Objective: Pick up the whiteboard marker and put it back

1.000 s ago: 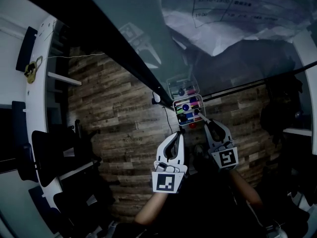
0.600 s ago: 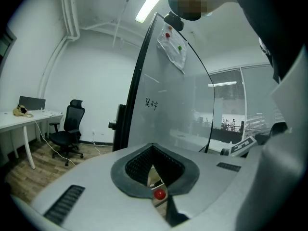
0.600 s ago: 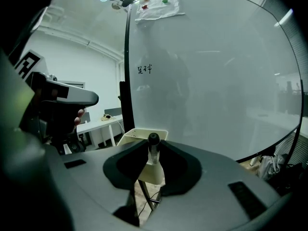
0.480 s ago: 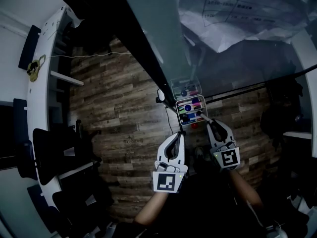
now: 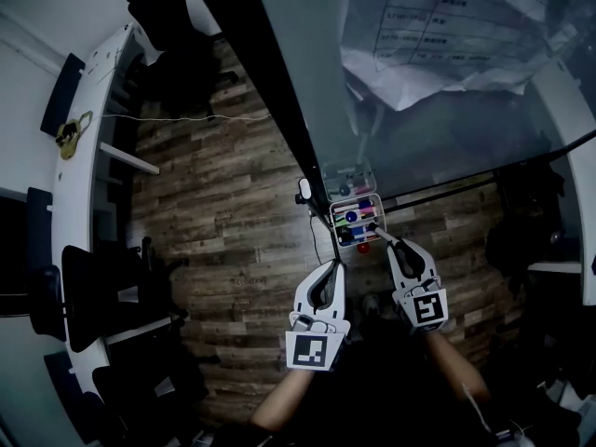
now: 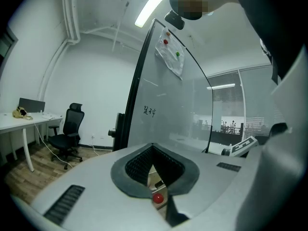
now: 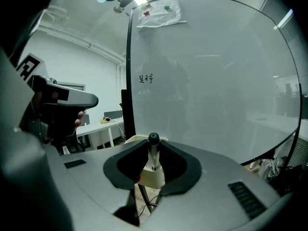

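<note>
My right gripper is shut on the whiteboard marker, which stands upright between the pads with its black cap on top. In the head view the marker reaches the right edge of the wire pen tray hung on the whiteboard frame; several coloured pens lie in that tray. Just beneath the marker, the right gripper view shows the tray's cream edge. My left gripper hangs just below and left of the tray, shut and holding nothing. Through its jaws a red ball shows.
The glass whiteboard fills the upper right, with paper sheets pinned on it and a black frame post. A white desk and black office chairs stand at the left on the wood floor.
The head view has shifted, so the tray and both grippers sit lower in the picture. The right gripper stays at the tray with the marker; the left keeps its place beside it.
</note>
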### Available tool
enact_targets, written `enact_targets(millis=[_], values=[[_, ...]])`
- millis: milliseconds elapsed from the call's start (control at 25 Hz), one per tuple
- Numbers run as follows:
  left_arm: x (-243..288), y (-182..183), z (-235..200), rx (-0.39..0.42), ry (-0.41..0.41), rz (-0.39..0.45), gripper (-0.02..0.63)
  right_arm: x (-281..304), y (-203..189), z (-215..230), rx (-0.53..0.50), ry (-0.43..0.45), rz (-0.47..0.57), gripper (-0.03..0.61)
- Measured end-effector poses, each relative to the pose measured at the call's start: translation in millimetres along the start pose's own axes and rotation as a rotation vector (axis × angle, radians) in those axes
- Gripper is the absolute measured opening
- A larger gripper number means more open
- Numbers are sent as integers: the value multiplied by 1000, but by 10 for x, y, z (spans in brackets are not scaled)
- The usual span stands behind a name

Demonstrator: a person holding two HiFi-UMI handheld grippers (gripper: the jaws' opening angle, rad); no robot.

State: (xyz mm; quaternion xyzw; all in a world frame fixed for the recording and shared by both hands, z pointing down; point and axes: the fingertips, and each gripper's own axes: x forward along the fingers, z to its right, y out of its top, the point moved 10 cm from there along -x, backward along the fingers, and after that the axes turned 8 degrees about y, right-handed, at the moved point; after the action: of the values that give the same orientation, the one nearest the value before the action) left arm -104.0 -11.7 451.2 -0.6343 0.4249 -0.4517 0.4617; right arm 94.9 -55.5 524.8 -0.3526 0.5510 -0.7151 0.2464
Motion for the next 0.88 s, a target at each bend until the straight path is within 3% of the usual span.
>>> enact_targets(millis=[880], values=[[-247,80,149,26,-15,44,2,-318,198,-117,-22,-1,24,80]])
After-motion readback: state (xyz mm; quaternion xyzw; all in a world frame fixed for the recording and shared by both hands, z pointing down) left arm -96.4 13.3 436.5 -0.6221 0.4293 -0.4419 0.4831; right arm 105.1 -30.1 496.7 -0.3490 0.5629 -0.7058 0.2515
